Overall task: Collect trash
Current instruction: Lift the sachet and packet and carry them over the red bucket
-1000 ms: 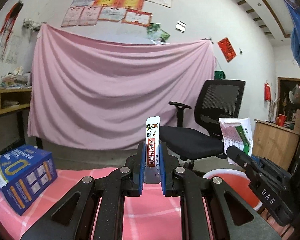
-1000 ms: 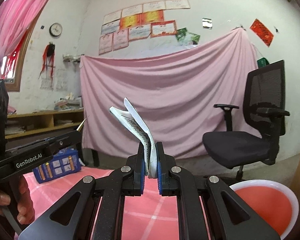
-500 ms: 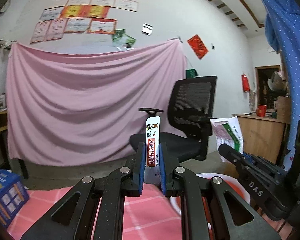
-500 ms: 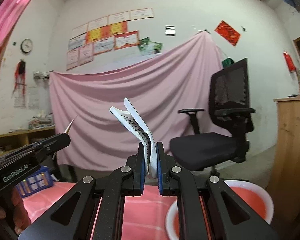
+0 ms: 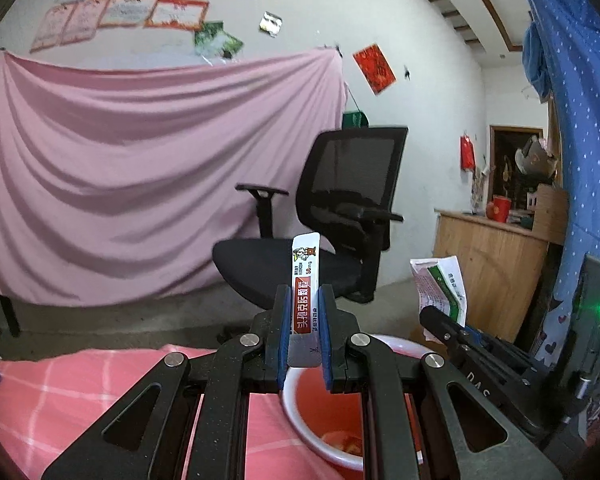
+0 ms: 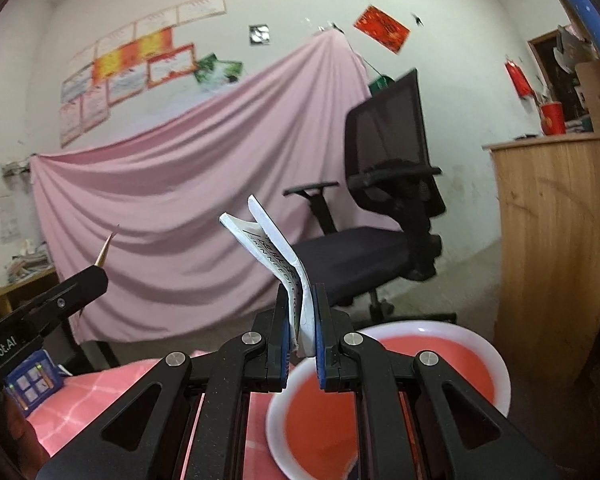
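Note:
My left gripper (image 5: 304, 300) is shut on a narrow white sachet (image 5: 305, 276) with red print, standing upright between the blue pads. It hangs over the near rim of a red basin with a white rim (image 5: 300, 412). My right gripper (image 6: 302, 300) is shut on a folded white packet (image 6: 274, 252) that bends up to the left, just above the same basin (image 6: 380, 384). In the left wrist view the right gripper (image 5: 432, 316) shows at the right with its green-and-white packet (image 5: 440, 288). The left gripper's tip (image 6: 96, 276) and sachet edge appear at left in the right wrist view.
A pink checked cloth (image 5: 68, 392) covers the table. A black office chair (image 5: 340, 220) stands beyond it before a pink hanging sheet (image 5: 140, 160). A wooden counter (image 6: 556, 240) is at the right. A blue box (image 6: 32, 380) lies on the cloth at far left.
Both grippers have swung to the right with their trash still held. The basin now lies under both, and the blue box has slid out to the left edge.

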The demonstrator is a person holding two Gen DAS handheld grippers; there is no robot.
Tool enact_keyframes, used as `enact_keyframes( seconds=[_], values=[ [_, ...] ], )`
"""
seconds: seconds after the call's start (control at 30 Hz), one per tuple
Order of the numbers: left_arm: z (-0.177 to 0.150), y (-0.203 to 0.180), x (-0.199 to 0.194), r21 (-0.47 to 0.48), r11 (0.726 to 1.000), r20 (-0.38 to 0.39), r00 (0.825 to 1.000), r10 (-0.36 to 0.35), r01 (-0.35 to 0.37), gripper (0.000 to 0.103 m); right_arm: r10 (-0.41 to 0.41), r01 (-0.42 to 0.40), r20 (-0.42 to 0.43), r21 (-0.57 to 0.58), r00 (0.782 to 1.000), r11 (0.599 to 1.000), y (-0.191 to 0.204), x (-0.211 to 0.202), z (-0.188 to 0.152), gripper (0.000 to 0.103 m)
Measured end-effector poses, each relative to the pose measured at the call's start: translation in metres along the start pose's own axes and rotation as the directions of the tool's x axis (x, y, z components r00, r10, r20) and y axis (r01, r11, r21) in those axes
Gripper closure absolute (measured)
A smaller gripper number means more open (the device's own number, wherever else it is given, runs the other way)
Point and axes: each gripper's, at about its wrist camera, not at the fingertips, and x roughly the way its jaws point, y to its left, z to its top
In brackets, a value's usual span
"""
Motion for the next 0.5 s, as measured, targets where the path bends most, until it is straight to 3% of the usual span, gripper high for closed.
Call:
enact_keyframes(
  seconds=[0.23,0.5],
  values=[
    [-0.010,-0.012,0.041,-0.020,0.999,-0.089,0.996,-0.027,0.025,0.092,-0.011,0.013,-0.086,0.014,0.996,1.000,-0.015,0.013,-0.004,0.095],
    [-0.029,-0.020,0.068,-0.057,0.997,-0.192,0.979,-0.065,0.055,0.092,-0.037,0.048,-0.162,0.065,0.986,0.997,-0.036,0.021,-0.011,0.094]
  ],
)
